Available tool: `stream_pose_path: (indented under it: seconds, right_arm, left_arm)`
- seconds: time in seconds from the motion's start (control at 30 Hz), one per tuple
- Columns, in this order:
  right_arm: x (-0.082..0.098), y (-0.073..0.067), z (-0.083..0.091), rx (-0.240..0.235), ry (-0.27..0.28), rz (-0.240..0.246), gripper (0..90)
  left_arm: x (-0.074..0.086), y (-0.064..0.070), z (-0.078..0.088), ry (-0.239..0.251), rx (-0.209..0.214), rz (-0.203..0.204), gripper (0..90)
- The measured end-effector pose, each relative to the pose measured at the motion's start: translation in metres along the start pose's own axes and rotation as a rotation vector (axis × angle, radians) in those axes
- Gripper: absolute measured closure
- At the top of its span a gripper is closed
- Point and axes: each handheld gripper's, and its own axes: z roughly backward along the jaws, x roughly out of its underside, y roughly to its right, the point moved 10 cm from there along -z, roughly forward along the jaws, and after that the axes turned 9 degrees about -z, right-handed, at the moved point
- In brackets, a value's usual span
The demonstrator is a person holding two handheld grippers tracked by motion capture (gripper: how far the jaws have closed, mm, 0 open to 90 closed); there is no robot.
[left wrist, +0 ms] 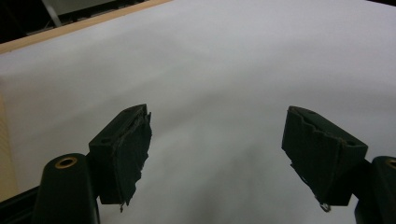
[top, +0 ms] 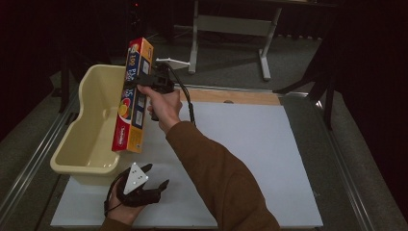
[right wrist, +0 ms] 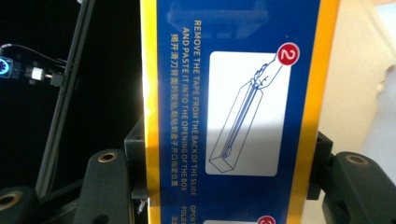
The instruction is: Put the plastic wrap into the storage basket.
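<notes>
High view: a long rectangular cardboard box with blue, yellow and red print (top: 134, 96) is being held nearly upright, slightly tilted, by the right gripper (top: 144, 83), which is clamped across its upper half; the box is being carried above the near right rim of a pale yellow plastic tub (top: 89, 130) standing at the left edge of the white table sheet (top: 250, 159). The left gripper (top: 156, 179) is being rested low on the sheet just in front of the tub, jaws parted, with nothing between them. Left gripper view: two black jaws are being kept wide apart over bare white sheet, gripping nothing. Right gripper view: the box's blue instruction panel with yellow borders (right wrist: 233, 112) is being pinched between the two black jaws, one pressing each long edge. Handling note, as a judgement: the box is probably being brought to the tub; it is best moved fully over the opening, lowered until its bottom end is inside, and the grip eased only then, since the tall box could tip over the rim.
</notes>
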Motion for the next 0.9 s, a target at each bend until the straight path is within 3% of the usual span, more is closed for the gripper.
stream_pose_path:
  seconds: [0.9]
  right_arm:
    - [0.016, -0.002, -0.047, -0.041, -0.007, -0.094, 39.6]
  left_arm:
    - [-0.003, 0.001, 0.003, 0.026, 0.004, -0.006, 23.8]
